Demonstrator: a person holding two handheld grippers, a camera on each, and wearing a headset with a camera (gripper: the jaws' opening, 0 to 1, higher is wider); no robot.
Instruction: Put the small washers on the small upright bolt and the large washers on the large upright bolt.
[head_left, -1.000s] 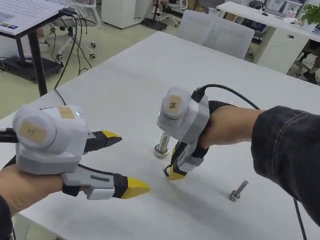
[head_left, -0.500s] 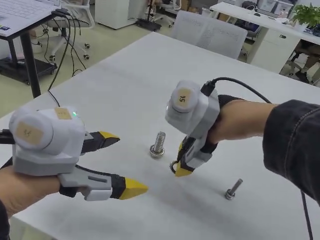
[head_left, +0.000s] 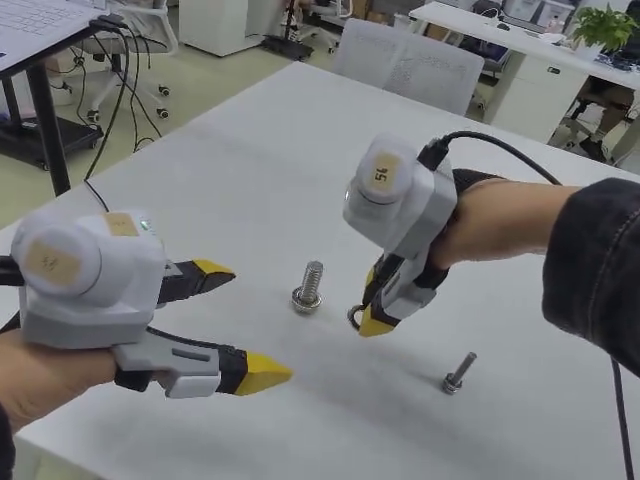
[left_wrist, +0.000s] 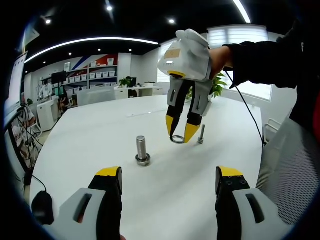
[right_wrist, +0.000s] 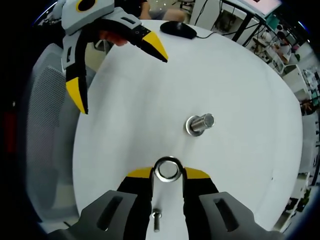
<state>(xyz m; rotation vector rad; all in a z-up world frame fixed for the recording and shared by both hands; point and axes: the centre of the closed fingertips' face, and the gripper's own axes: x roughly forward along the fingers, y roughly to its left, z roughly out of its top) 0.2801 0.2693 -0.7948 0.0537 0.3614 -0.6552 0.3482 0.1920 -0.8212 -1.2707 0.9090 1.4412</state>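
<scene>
- The right gripper (head_left: 368, 322) points down at the table with its yellow-tipped jaws closed on a silver metal ring washer (right_wrist: 157, 169). They pinch it by the rim, and the hole lies open between the tips.
- The left gripper (head_left: 248, 320) hangs at the near left with its jaws wide apart and nothing in them, well clear of the work.
- The large threaded steel bolt (head_left: 311, 284) stands head-down just left of the held washer, with a flat steel washer (head_left: 303, 299) already seated at its foot.
- The small thin steel bolt (head_left: 458, 372) stands to the right and nearer, well apart from the large one, on the white worktable (head_left: 250, 180).
- Judging by its wide hole, the held ring looks like a large washer, so the large bolt is probably the target, though I cannot be sure of the size.
- To do the step well:
  - Lift the ring above the bolt's top before moving left.
  - Level the ring so its hole faces straight down.
  - Centre the hole on the bolt's tip using the right gripper view.
  - Release only once the threads show through the hole.
- The main risk is that a tilted ring may snag on the threads or knock the bolt.
- The left gripper is best kept back.
</scene>
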